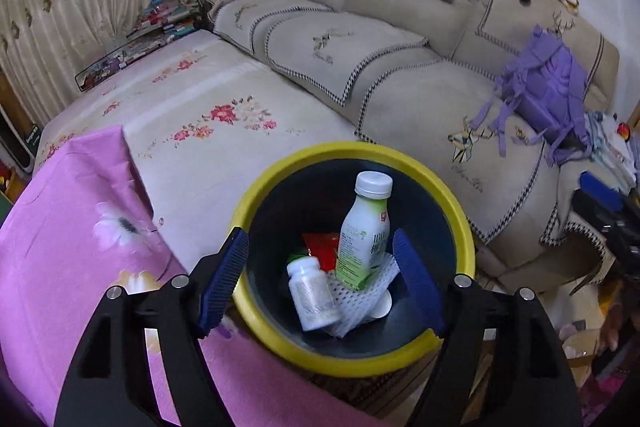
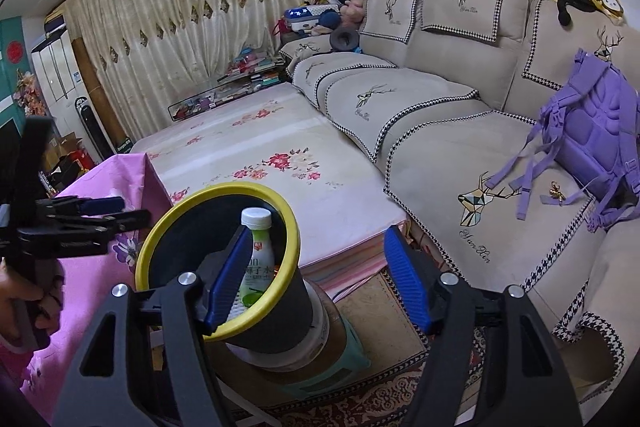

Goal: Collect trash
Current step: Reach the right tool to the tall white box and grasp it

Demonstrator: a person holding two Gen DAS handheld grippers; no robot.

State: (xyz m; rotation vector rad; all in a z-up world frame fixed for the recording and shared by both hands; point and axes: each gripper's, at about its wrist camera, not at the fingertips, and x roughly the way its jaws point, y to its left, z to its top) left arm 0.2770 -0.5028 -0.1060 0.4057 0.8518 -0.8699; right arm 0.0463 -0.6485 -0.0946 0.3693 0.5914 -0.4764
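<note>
Left wrist view, left gripper (image 1: 320,279) wide, empty above bin (image 1: 256,203), red wrapper (image 1: 322,247) half hidden by bottle (image 1: 364,231), right gripper (image 2: 310,279) wide too.

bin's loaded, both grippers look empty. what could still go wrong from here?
1. The yellow-rimmed dark bin stands on a stack of a white tub and a green stool; a knock from the open right gripper beside it might tip it.
2. The tall green-and-white bottle leans inside, cap level with the rim; it could fall out if jolted.
3. The open left gripper hovers over the rim and may clip it.
</note>
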